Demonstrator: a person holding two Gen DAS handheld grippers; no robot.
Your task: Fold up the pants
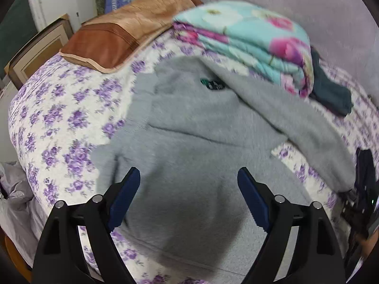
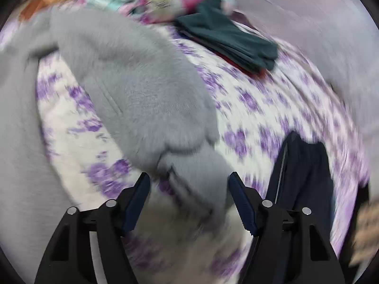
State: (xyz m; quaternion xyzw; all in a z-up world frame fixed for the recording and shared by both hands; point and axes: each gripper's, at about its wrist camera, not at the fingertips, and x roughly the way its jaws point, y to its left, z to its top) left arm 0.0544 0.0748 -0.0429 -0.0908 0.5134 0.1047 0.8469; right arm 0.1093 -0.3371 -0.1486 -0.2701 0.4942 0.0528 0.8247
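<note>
On floral quilt (image 1: 59, 108), fuzzy grey pants (image 1: 189, 127) (legs splayed), both grippers agape

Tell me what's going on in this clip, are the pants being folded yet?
Not yet. A person holds a tool in each hand over fuzzy gray pants spread on a purple-flowered bedspread. The left tool hangs open above the wider part of the pants; the right tool is open around the end of one leg, gripping nothing. A folded floral quilt and a dark green garment lie beyond.
</note>
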